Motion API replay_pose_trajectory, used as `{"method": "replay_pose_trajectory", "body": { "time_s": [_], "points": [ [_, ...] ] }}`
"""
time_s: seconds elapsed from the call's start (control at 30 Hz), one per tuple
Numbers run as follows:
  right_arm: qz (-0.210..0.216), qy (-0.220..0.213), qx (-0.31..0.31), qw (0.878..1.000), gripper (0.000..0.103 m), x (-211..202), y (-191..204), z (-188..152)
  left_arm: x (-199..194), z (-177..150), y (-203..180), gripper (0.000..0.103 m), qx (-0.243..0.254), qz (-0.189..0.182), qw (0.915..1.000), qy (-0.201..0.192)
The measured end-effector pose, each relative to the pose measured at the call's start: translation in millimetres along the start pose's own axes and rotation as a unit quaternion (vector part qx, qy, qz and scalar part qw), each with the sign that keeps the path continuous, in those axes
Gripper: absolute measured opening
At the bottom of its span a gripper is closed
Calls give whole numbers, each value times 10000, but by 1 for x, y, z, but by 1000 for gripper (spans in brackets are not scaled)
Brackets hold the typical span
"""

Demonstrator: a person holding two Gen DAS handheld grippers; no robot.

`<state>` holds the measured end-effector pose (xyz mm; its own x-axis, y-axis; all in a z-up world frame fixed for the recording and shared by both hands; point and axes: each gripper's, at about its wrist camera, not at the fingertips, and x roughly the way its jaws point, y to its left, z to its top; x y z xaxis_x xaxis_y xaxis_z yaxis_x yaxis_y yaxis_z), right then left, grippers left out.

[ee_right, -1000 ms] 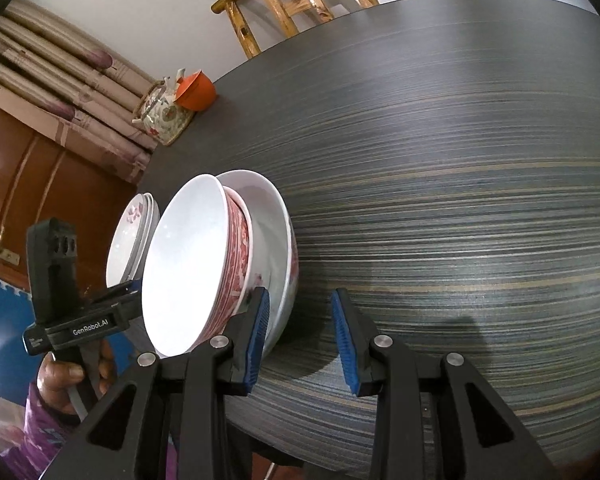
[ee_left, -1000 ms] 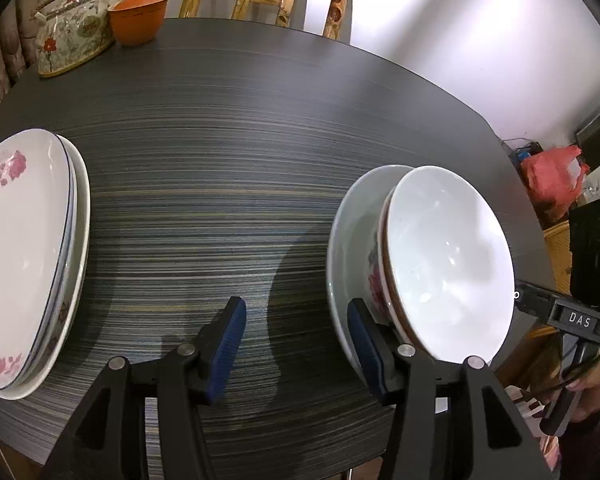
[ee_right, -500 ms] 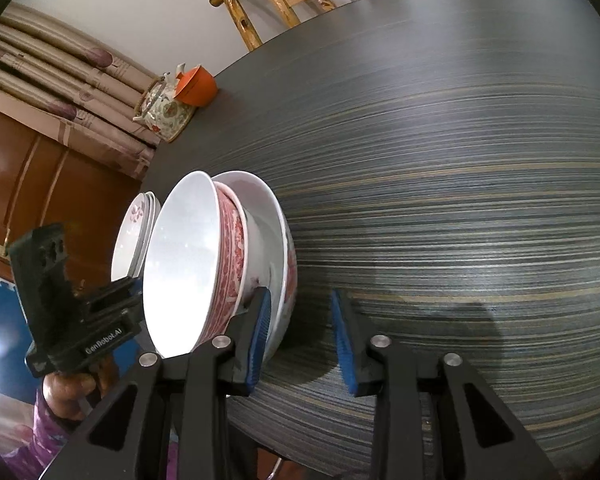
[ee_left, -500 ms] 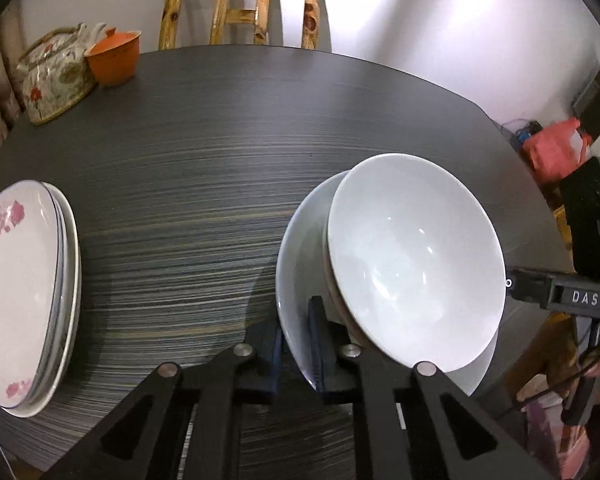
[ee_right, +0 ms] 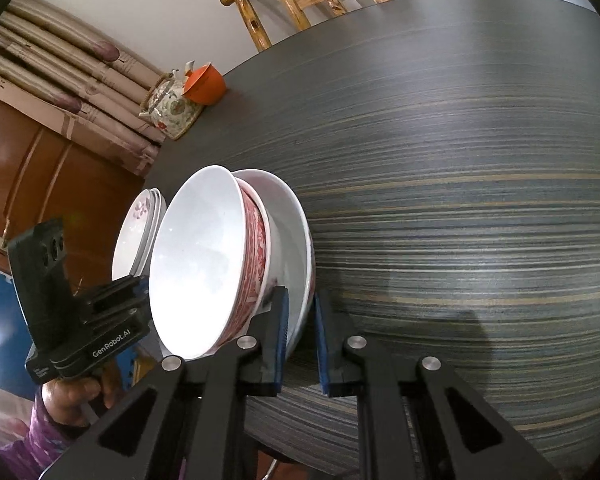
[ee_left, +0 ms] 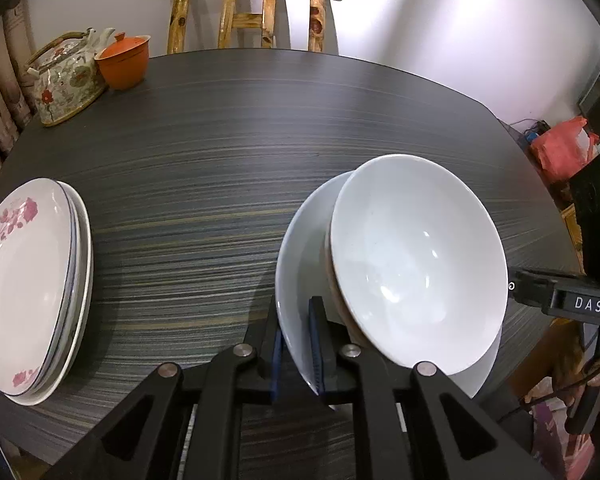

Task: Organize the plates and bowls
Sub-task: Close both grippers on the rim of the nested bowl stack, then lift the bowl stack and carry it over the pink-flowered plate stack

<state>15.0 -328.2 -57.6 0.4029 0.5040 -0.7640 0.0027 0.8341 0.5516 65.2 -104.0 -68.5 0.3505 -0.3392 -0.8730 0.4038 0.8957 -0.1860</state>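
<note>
Two nested bowls stand near the front edge of the dark table [ee_left: 220, 140]. The upper bowl [ee_left: 416, 264] is white inside and red-patterned outside [ee_right: 256, 248]. It sits in a larger white bowl [ee_left: 300, 248]. My left gripper [ee_left: 298, 344] is shut on the large bowl's near rim. From the opposite side my right gripper [ee_right: 302, 336] is closing tight on that bowl's rim [ee_right: 290, 248], and both pads press on it. A stack of white plates [ee_left: 32, 288] with pink flowers lies on the table to the left of the bowls.
A flowered teapot [ee_left: 66, 76] and an orange lidded cup [ee_left: 124, 60] stand at the table's far left. A wooden chair [ee_left: 252, 12] is behind the far edge. A red bag [ee_left: 560, 148] lies on the floor to the right. A person's hand [ee_right: 72, 396] holds the left gripper's handle.
My left gripper moved in from open beside the bowls and shut on the large bowl's rim. The right jaws narrowed onto the rim on the other side.
</note>
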Motion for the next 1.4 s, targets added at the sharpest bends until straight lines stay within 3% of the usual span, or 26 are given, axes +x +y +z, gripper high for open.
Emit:
{"method": "replay_pose_trajectory", "body": {
  "time_s": [0.67, 1.4],
  "points": [
    [66, 161, -4, 9998, 13, 11, 16, -8, -23, -12, 14, 11, -64, 250, 9996, -80],
    [67, 239, -244, 9994, 13, 14, 50, -1, -50, -9, 42, 10, -333, 282, 9987, -258]
  ]
}}
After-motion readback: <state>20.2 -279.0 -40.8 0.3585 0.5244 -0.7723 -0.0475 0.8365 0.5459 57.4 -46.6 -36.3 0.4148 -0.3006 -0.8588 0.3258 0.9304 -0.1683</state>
